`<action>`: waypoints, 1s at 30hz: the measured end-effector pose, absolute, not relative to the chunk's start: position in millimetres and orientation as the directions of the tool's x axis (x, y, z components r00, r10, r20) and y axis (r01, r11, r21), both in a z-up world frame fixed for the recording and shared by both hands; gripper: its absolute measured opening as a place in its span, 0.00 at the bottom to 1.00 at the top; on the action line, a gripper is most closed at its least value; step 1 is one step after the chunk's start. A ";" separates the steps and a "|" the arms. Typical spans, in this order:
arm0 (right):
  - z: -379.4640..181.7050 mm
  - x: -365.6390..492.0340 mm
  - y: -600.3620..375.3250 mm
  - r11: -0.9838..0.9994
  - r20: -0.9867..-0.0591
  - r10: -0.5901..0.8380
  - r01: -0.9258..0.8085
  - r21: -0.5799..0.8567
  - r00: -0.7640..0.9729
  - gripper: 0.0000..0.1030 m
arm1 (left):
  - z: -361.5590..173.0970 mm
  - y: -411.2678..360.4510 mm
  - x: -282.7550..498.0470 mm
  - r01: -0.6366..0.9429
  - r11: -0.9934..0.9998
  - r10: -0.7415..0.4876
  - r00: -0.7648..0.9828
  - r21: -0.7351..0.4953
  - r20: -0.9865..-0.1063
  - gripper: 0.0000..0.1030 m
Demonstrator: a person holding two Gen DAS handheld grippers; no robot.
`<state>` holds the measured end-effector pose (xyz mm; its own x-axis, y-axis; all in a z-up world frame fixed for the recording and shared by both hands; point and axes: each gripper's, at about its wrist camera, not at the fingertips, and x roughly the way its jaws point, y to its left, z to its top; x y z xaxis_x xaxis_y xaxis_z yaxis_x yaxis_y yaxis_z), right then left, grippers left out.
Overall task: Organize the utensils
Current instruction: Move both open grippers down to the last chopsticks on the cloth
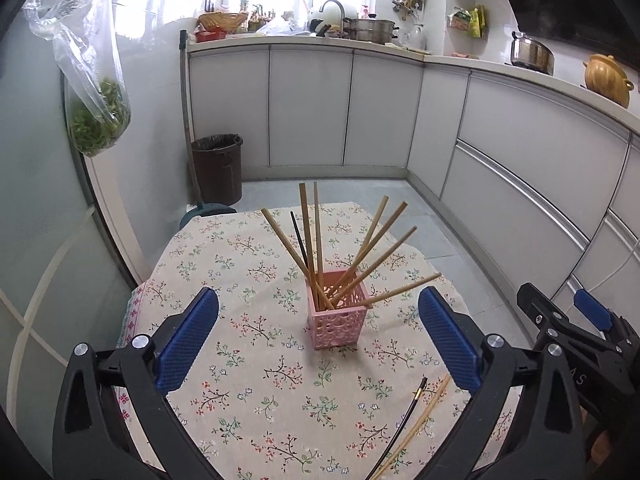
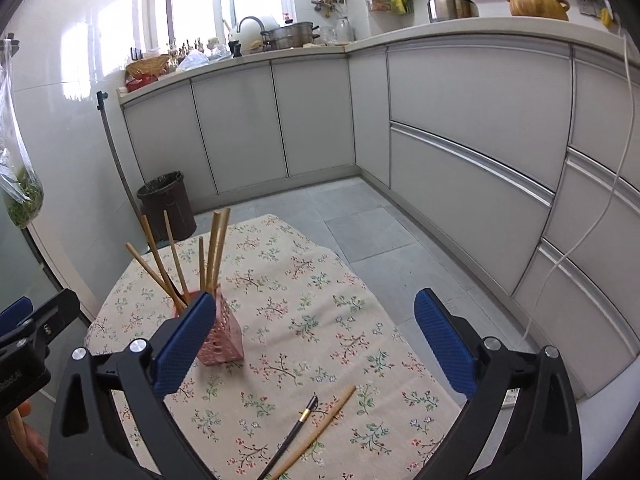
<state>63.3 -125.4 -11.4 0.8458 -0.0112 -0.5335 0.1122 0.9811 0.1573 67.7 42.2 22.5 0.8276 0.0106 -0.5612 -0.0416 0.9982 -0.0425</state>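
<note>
A pink perforated holder (image 1: 338,313) stands on the floral tablecloth (image 1: 248,392) with several wooden chopsticks (image 1: 308,236) and one black one leaning out of it. It also shows in the right wrist view (image 2: 224,336), partly behind my right gripper's left finger. A black chopstick (image 2: 294,432) and a wooden chopstick (image 2: 320,428) lie loose on the cloth near the front. My left gripper (image 1: 318,336) is open and empty, above the cloth in front of the holder. My right gripper (image 2: 314,340) is open and empty above the loose pair.
The small table's edges drop to a grey tiled floor (image 2: 360,216). A dark bin (image 1: 218,168) stands beyond the table by white cabinets (image 1: 308,108). A plastic bag of greens (image 1: 98,120) hangs at the left. The right gripper's body (image 1: 576,332) sits at the table's right.
</note>
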 end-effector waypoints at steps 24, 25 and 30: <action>-130.9 67.0 -255.4 0.775 -0.837 0.141 0.467 0.426 0.529 0.94 | -162.3 -71.1 152.9 0.217 0.974 -0.123 0.272 -0.064 -0.954 0.72; -135.7 67.0 -259.9 0.766 -0.843 0.147 0.479 0.428 0.517 0.94 | -164.7 -74.3 156.4 0.215 0.974 -0.125 0.264 -0.068 -0.956 0.68; -143.6 69.9 -270.0 0.735 -0.847 0.179 0.504 0.453 0.500 0.94 | -183.4 -89.7 172.2 0.217 0.975 -0.103 0.241 -0.049 -0.965 0.51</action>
